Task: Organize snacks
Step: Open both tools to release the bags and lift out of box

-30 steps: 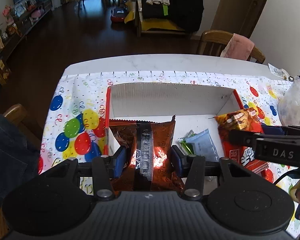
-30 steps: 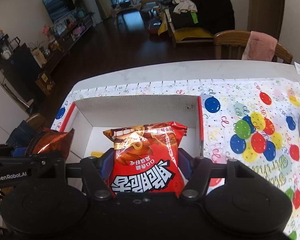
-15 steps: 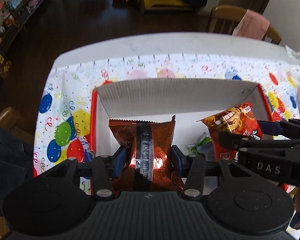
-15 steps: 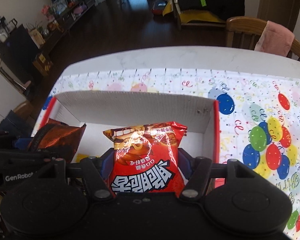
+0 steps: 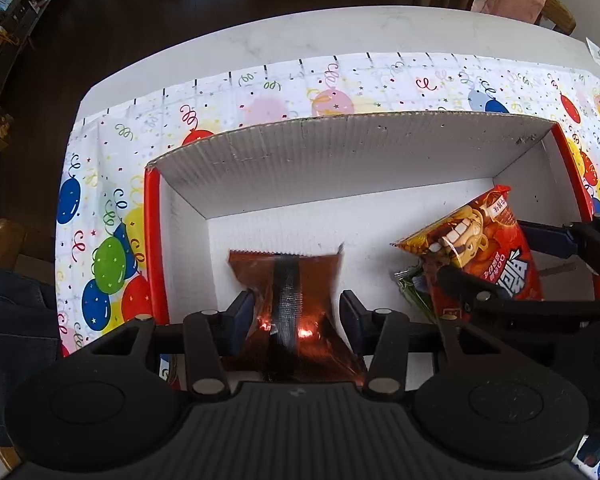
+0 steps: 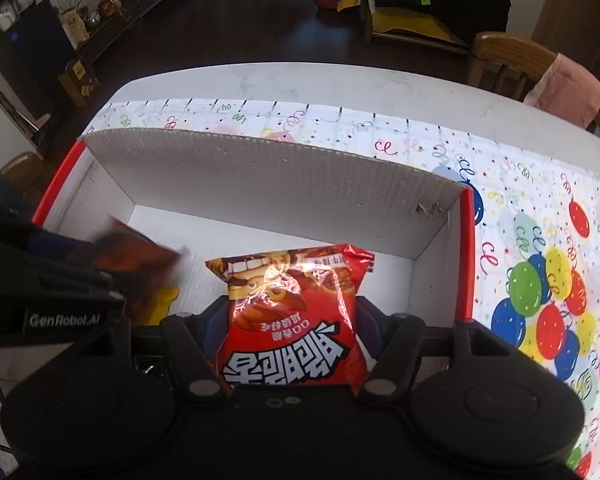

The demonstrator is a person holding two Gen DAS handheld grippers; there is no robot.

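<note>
Both packets are over the open white box, which sits on the balloon-print cloth covering the desk.

Left claw: clamped across the lower half of the brown foil packet, pads on its two side edges. The packet's free upper end hangs inside the box, toward its left wall. The foil is creased and pinched at the grip, so it is soft, light and air-filled. The surface is glossy, and I judge it slippery. The dark back seam faces the camera; no brand is readable on this side.

Right claw: clamped on the red snack bag, again at mid-height on both sides. The bag is inside the box, nearer its right wall. It is puffed and crinkly, and the contents are probably brittle, so I judge a moderate squeeze on the side edges safer than pressing the belly.

Writing: the red bag carries large white Chinese characters, upside down in my right view, with smaller script above them and a cartoon face with big teeth. I cannot read the small print. The other claw's housing reads "GenRobot.AI".

Other contents: a green-and-clear wrapper lies on the box floor beneath the red bag, and something yellow lies near the brown packet.
</note>
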